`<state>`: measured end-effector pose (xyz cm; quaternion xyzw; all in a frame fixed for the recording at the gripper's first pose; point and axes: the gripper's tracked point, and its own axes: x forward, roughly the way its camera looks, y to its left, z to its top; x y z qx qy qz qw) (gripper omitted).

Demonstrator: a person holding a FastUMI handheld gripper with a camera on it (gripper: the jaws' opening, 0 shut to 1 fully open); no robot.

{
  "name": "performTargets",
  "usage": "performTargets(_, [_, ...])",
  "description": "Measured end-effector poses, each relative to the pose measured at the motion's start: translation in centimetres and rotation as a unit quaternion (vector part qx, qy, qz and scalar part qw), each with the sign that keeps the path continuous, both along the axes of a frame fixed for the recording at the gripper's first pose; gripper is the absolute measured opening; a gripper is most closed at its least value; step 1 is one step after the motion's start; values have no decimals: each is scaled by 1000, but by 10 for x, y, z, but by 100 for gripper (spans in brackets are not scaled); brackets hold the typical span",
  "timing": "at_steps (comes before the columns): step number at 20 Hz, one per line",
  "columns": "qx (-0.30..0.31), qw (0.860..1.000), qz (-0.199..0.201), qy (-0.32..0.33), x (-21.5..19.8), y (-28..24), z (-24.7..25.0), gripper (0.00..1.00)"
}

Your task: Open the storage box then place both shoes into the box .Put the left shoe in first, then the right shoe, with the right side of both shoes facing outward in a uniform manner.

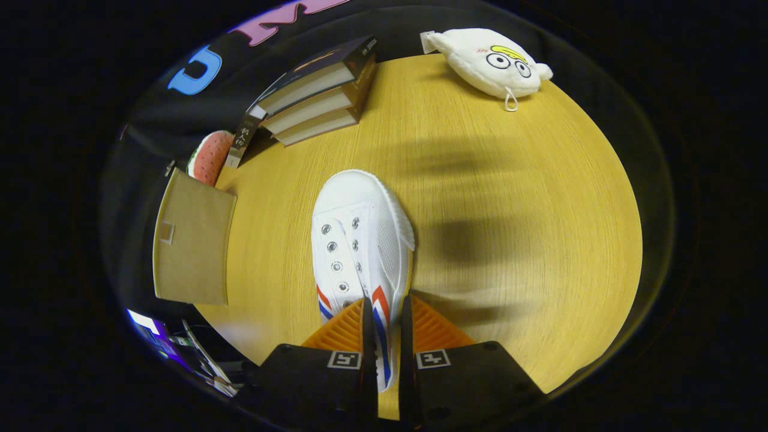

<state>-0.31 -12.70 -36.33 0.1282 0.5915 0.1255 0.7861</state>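
A white canvas shoe [357,240] with metal eyelets and red and blue side stripes is held over the wooden table [510,198], its toe pointing away from me. My gripper [383,327] is shut on the shoe's side wall near the heel, one finger inside the shoe and one outside. A tan storage box [192,240] sits at the table's left edge, to the left of the shoe; I see a flat tan face with a small tab.
Several stacked books [318,90] lie at the far left of the table. A watermelon-patterned object [210,157] sits behind the box. A white plush toy [492,60] with big eyes rests at the far edge.
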Motion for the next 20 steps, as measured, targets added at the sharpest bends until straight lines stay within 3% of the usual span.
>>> performTargets(2, [18,1000,-19,6,-2,0,5,12])
performTargets(8, [56,997,-48,19,-12,14,23,12])
performTargets(20, [132,988,-81,-16,-24,105,135,11])
